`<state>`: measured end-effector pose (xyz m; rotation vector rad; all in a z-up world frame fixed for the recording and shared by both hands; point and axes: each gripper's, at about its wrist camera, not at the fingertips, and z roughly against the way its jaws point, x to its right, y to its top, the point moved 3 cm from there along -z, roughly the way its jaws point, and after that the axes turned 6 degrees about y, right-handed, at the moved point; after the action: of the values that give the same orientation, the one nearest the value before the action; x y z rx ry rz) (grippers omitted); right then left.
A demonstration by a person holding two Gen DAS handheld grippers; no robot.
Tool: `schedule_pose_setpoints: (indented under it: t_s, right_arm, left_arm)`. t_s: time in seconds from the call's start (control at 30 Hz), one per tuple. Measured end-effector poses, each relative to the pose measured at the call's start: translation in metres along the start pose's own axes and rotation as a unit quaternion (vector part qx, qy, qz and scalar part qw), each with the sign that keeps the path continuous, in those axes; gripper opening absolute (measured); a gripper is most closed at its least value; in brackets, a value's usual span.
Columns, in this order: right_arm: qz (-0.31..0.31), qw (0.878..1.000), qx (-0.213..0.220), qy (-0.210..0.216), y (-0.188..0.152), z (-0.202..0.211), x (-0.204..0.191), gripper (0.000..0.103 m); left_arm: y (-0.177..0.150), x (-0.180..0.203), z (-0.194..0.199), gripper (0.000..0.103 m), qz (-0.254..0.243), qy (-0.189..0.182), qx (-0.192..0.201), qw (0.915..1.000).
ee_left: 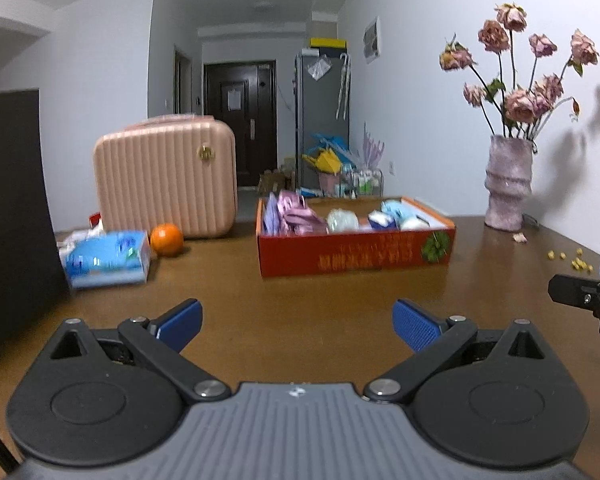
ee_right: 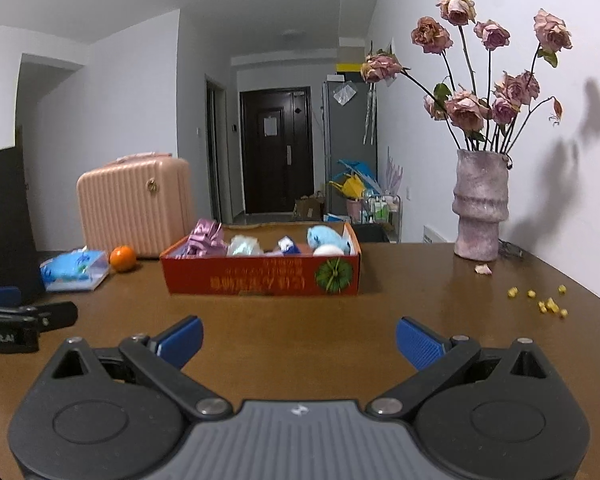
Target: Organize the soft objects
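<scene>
Your left tongs [ee_left: 298, 326] and right tongs [ee_right: 299, 343] both gape wide, empty, low centre of frame, over bare table [ee_right: 300, 312].

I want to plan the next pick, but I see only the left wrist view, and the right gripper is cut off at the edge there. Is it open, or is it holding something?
Observer: The right gripper is open, and nothing is between its fingers.
Operator: What lies directly before it?
Observer: Bare table, then the red box, a little to the left of its axis.
Operator: Is anything near its right finger?
Observer: Yellow crumbs lie ahead of it and to the right, apart from the finger.
</scene>
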<state>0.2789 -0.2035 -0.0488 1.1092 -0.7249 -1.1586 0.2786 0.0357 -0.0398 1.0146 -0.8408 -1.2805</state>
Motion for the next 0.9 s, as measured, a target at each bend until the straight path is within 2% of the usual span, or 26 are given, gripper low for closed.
schedule_pose_setpoints:
  t_s: [0.37, 0.9]
  right_arm:
    - [-0.003, 0.999, -0.029, -0.021, -0.026, 0.031, -0.012, 0.103]
    - [-0.003, 1.000, -0.023, -0.018, -0.028, 0.042, -0.015, 0.103]
  left_arm:
    - [-0.031, 0.000, 0.026, 0.103, -0.003, -0.014, -0.033, 0.9994]
    - [-0.033, -0.001, 0.040, 0.103, -0.003, -0.013, -0.026, 0.9996]
